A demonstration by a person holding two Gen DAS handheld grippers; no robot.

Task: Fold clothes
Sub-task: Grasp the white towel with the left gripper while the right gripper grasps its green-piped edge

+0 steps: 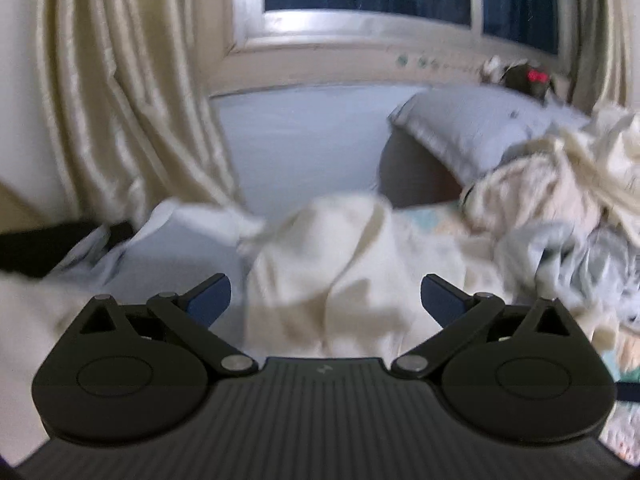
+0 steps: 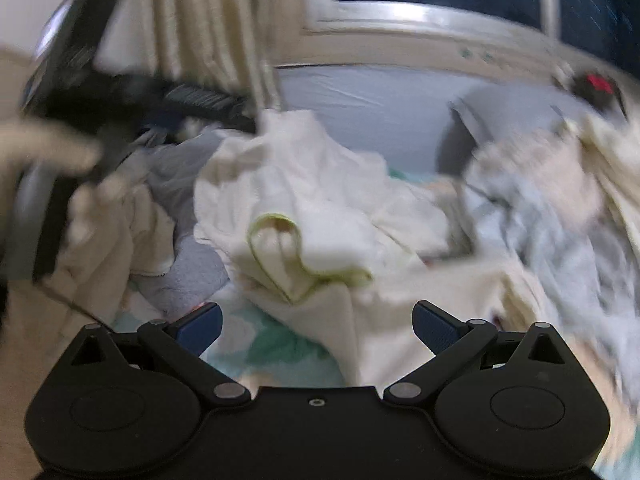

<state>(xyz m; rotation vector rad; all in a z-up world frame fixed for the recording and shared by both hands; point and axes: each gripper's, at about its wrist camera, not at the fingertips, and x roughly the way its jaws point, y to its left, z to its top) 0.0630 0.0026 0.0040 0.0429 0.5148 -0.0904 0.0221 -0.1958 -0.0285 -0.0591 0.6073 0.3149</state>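
Both the left gripper (image 1: 325, 300) and right gripper (image 2: 316, 326) are held wide apart and empty; the crumpled cream garment with yellow-green trim (image 2: 304, 216) lies bunched on the patterned bedsheet (image 2: 276, 344). One hem edge is best isolated; the grey-white clothing heap (image 2: 560, 232) and grey pillow (image 1: 472, 128) crowd the area.

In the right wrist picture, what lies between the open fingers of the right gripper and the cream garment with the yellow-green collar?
In the right wrist view, only a patterned teal-and-white bedsheet lies between the right hand-held gripper and the cream garment.
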